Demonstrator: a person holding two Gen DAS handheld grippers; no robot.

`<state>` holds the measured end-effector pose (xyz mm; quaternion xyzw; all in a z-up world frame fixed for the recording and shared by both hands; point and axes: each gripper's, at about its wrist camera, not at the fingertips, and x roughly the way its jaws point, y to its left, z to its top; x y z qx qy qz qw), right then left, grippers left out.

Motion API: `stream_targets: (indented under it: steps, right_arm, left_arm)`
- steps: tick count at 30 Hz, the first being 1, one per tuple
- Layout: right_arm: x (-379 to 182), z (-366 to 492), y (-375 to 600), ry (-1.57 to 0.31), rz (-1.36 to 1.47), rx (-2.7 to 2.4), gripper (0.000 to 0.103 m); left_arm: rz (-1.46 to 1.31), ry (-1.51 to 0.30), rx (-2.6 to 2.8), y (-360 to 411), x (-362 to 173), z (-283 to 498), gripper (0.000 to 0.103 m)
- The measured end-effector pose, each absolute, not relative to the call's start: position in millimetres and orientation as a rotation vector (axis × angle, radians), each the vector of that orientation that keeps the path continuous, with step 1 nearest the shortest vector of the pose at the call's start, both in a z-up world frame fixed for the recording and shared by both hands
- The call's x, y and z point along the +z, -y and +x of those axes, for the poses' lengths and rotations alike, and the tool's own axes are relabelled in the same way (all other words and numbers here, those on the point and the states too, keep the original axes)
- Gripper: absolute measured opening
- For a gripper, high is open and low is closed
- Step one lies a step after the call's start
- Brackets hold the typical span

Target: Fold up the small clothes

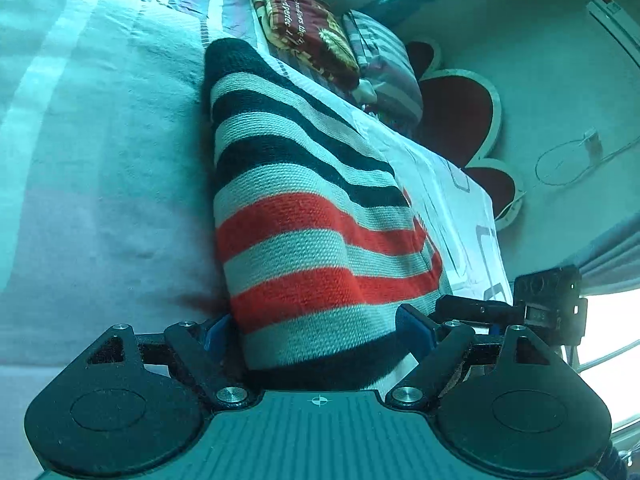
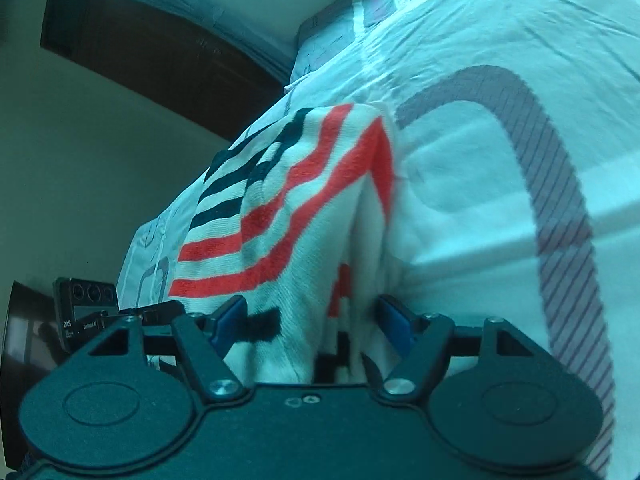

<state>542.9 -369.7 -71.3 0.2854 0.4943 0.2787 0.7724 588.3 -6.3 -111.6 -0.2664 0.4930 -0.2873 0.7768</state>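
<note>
Mid-fold, carrying stage. Near: left gripper (image 1: 320,330) and right gripper (image 2: 310,320) each clamped on an edge of the red, black and white striped knit garment (image 1: 304,208), draped toward the pale patterned bedsheet (image 2: 480,160). Next, probably: lay held edge flat over far portion, aligned. Far: folded blankets (image 1: 304,36).
</note>
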Motion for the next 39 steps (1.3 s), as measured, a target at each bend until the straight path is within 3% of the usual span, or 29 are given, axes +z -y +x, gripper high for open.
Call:
stream_targets:
  steps: [2,7,13,15,18,24,39]
  right_arm:
    - [-71,546,369,-1.077,0.618,0.618,0.073]
    - [-67,537,375,-1.123,0.555,0.647,0.051]
    - [-74,547,350,-1.027,0.556,0.646,0.055]
    - [-70,541,342,-1.006,0.501,0.617,0.046]
    - [-66,532,338,-0.972,0.453,0.604,0.039]
    - [-51,518,334,-0.911,0.434,0.584,0.034]
    - [17,472,305,-0.839,0.361,0.619,0.033]
  left_arm:
    - [-0.565,-1.069,-0.632,7,-111,589,0.083]
    - [-0.569,-1.072,-0.642,-4,-114,585,0.076]
    - [-0.536,-1.064,-0.615,10,-111,592,0.076]
    - [-0.448,-1.047,-0.598,18,-106,587,0.067]
    - [-0.388,-1.021,-0.578,23,-101,581,0.063]
    - [-0.362,-0.964,-0.564,23,-85,570,0.053]
    - [-0.314,-0.871,-0.580,-3,-17,520,0.052]
